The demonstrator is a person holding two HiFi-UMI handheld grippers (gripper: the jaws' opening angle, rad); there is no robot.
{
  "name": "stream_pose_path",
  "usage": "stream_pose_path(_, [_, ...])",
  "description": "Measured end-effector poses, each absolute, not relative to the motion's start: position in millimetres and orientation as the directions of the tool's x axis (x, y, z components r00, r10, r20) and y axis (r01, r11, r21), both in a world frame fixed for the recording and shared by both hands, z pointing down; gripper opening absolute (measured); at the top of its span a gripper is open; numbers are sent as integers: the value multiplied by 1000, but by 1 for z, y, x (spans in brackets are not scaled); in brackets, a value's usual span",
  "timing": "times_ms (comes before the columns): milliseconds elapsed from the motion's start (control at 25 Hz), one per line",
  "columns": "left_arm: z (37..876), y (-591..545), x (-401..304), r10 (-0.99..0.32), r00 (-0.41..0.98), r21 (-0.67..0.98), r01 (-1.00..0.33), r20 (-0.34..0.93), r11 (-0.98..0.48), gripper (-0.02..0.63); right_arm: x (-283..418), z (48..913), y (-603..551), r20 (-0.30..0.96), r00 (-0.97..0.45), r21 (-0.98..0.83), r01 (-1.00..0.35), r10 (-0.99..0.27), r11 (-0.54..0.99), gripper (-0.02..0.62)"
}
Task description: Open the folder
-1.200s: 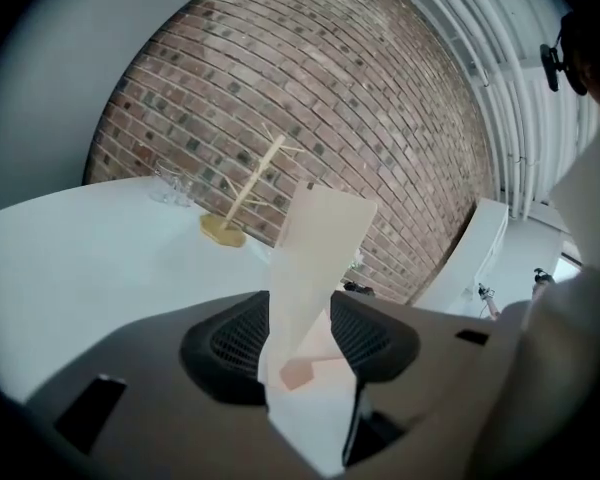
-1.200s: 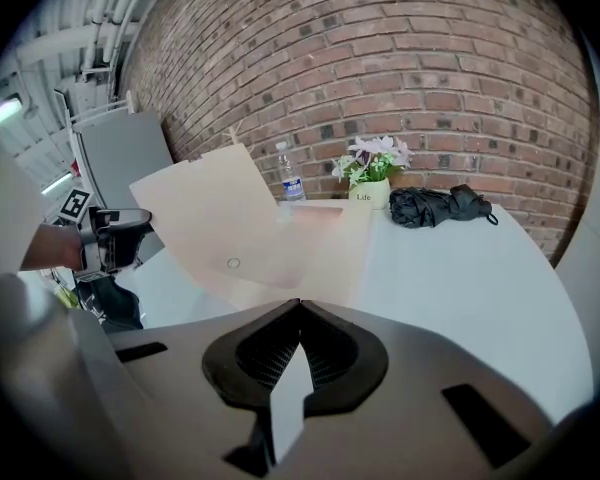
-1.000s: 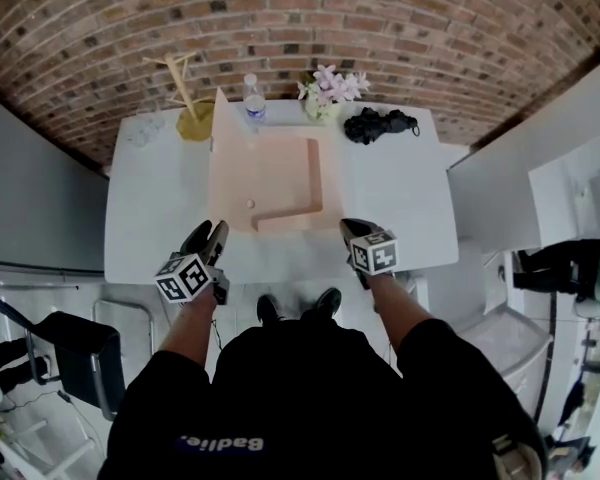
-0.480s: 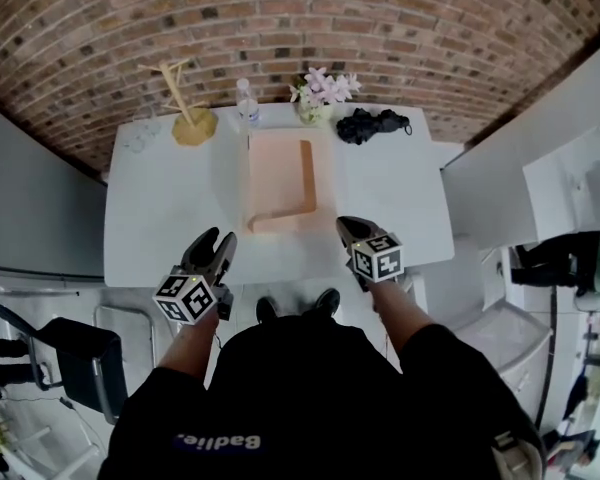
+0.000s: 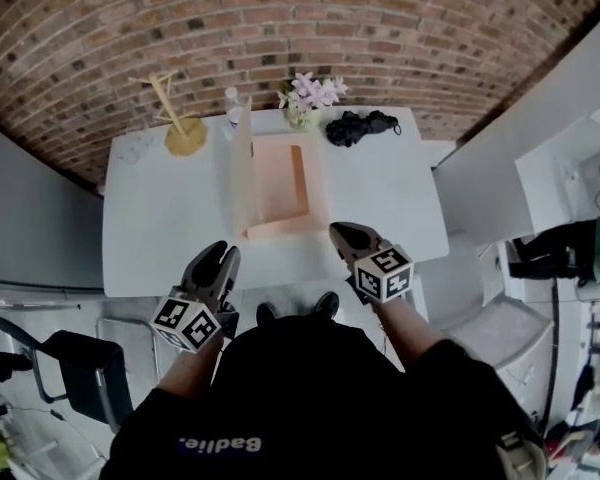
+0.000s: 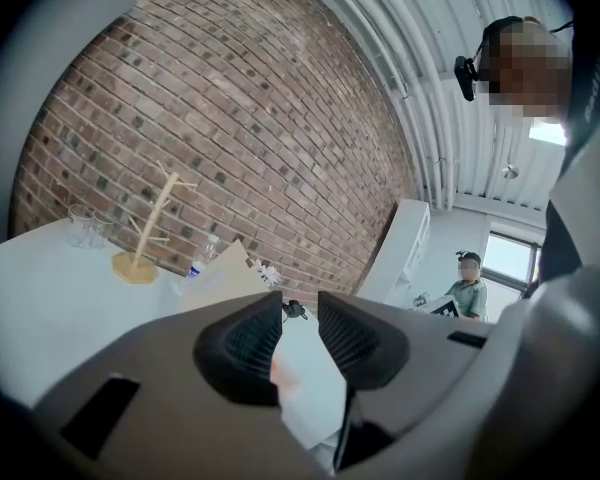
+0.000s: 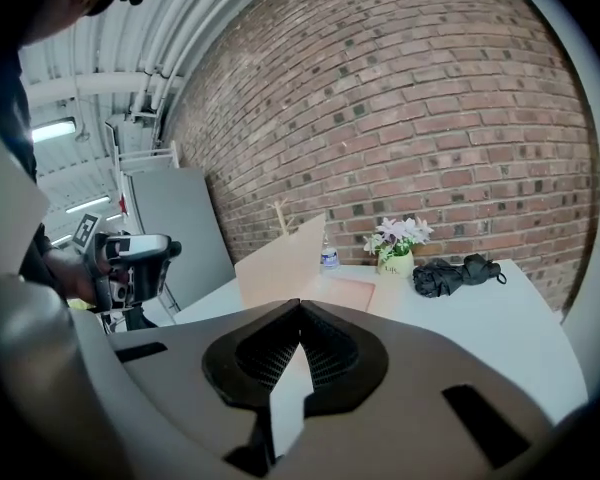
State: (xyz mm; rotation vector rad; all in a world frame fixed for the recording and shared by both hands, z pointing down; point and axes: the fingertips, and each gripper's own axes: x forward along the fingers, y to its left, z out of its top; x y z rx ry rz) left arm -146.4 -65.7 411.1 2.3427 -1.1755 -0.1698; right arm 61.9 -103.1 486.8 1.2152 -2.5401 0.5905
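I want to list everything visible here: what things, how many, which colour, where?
table: one, white, by brick wall
folder: one, peach, table middle, cover raised
wooden rack: one, pale, table's far left
water bottle: one, clear, behind folder
flower vase: one, pink-white blooms, far edge
bundle: one, black, far right
chair: one, black, floor, left
left gripper: one, grey, jaws apart, just been closing, nothing between
right gripper: one, grey, jaws together, empty

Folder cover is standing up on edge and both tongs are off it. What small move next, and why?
Probably bring the left tongs forward and nudge the cover over leftward. It stands near upright along the left side of the folder, untouched; the left tongs, jaws just closed partway on nothing, sit nearest.
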Motion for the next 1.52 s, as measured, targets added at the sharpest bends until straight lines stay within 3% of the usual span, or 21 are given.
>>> stream_pose_path(200, [386,-59,-128,-756,648,471,-696,87,-542,63,60,461,-87,346,-636,-260,-771,-689,581,28])
stream_pose_path(840, [339,-35,-84,-679,734,334,-645,19,-688,5,29,387,-50,211,-723,-217,-691,-658,689,28])
stream_pose_path(1520, [345,-28,-69,-641,767,302,-619,34,-725,3,13,381,-38,176,-755,-198,-656,-632,728,28])
